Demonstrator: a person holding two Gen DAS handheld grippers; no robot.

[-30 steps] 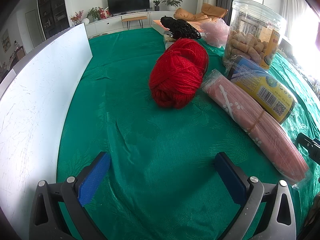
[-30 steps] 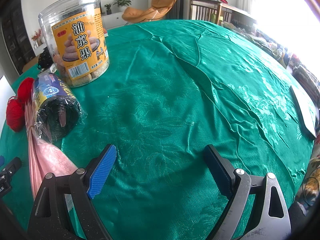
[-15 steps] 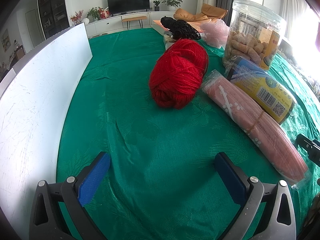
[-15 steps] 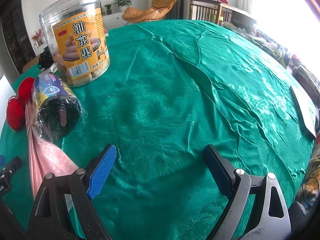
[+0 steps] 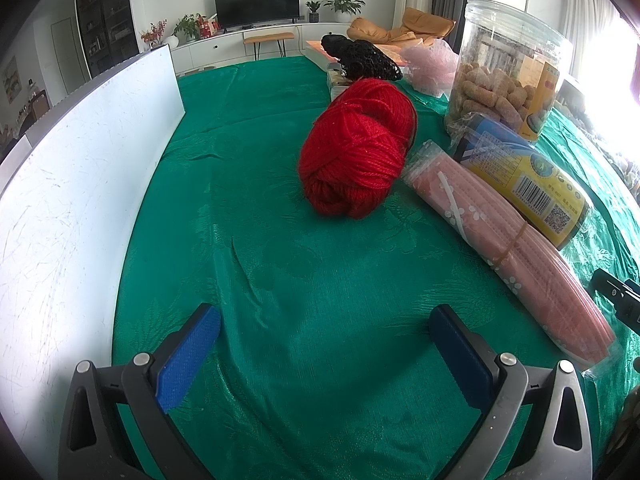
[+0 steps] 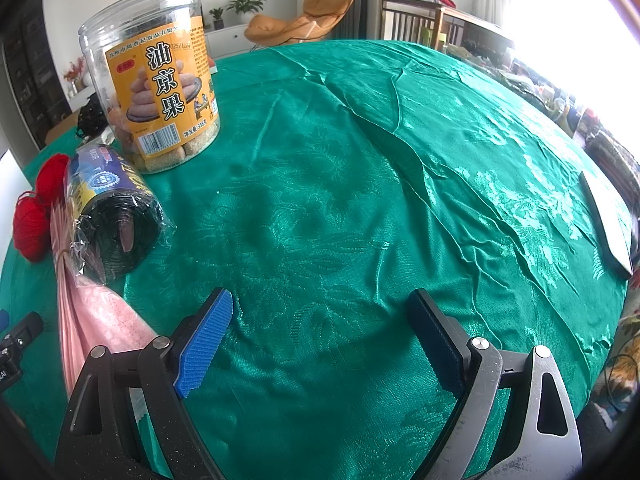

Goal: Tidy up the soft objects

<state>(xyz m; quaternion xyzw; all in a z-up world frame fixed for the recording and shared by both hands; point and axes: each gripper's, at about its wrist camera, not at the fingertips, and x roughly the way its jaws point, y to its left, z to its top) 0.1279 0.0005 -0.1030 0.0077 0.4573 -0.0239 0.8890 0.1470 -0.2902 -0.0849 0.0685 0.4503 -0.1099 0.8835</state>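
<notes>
Yarn (image 5: 357, 148), a red ball, lies on the green cloth (image 5: 280, 280) ahead of my left gripper (image 5: 324, 344), well apart from it. The largest container, a clear jar (image 6: 154, 96) with a yellow label, stands upright on the cloth and is part full of finger-shaped fried snacks. Just in front of it a roll of black bags (image 6: 110, 216) lies on its side in clear wrap with a blue and yellow label. A pink flat pack (image 5: 508, 252), bound by a rubber band, lies against the roll, between it and the yarn. Behind the yarn sit a black net bundle (image 5: 360, 60) and a pink bag (image 5: 432, 64). A white board (image 5: 80, 184) stands along the cloth's left edge.

My left gripper's fingers (image 5: 188, 356) are spread wide, holding nothing, above bare cloth. My right gripper (image 6: 320, 340) is likewise spread wide and empty, its left finger (image 6: 204, 340) near the pink pack but apart from it.
</notes>
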